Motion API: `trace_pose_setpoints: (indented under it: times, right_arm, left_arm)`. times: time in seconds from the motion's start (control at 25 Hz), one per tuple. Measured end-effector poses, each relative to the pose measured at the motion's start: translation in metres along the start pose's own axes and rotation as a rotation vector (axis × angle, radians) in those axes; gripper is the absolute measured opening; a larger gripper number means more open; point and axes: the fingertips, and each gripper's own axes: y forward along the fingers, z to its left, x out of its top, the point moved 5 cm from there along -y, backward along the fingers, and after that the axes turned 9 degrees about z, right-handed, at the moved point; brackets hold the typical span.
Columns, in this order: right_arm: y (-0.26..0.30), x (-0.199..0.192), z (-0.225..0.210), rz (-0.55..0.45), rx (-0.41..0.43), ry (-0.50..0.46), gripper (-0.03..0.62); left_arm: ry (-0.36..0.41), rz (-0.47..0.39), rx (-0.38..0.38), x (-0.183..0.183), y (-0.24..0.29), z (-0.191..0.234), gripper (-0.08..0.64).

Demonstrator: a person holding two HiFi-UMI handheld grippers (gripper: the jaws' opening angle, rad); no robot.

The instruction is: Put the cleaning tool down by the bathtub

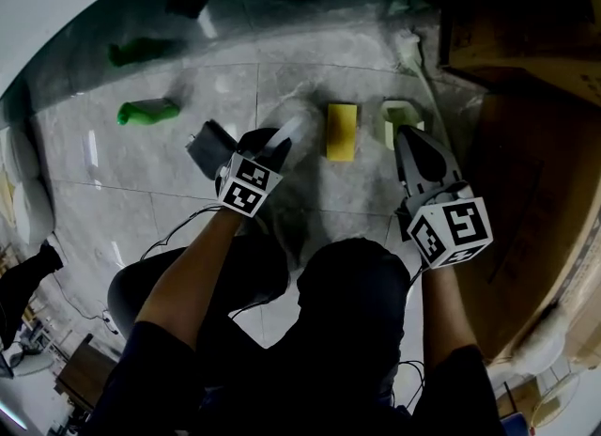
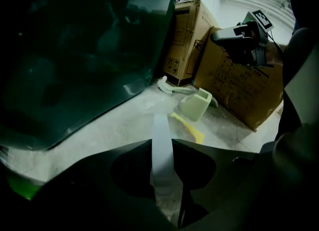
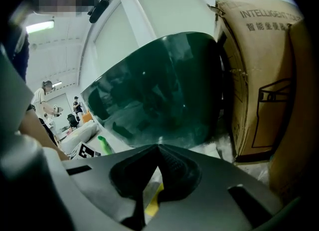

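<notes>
My left gripper [image 1: 275,149] is shut on the flat white handle of the cleaning tool [image 1: 293,130], low over the tiled floor. In the left gripper view the white handle [image 2: 160,148] runs forward out from between the jaws [image 2: 162,143], and its far end is free. The dark green bathtub [image 2: 75,51] rises just to the left of it and fills the middle of the right gripper view [image 3: 159,95]. My right gripper [image 1: 406,135] hovers to the right, jaws shut with nothing in them [image 3: 158,148].
A yellow sponge [image 1: 341,131] lies flat between the grippers. A pale green holder [image 1: 399,120] and a white brush [image 2: 167,86] stand by the cardboard boxes [image 1: 535,143] at the right. A green bottle [image 1: 146,112] lies at the left.
</notes>
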Motion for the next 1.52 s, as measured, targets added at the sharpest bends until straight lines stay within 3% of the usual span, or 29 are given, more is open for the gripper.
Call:
trace_pose_setpoints:
  times: [0.64,0.92,1.52]
  right_arm:
    - [0.019,-0.020,-0.001,0.029,0.032,-0.026,0.005]
    - [0.024,-0.020,-0.005,0.031,0.036,-0.044,0.005]
    - [0.031,-0.022,-0.003,0.034,0.050,-0.041,0.005]
  left_arm:
    - [0.021,0.061,0.016,-0.045,0.051,-0.006,0.109]
    - [0.056,0.082,0.032,-0.053,0.060,-0.009,0.110]
    - [0.041,0.076,0.010,-0.050,0.061,-0.011,0.119]
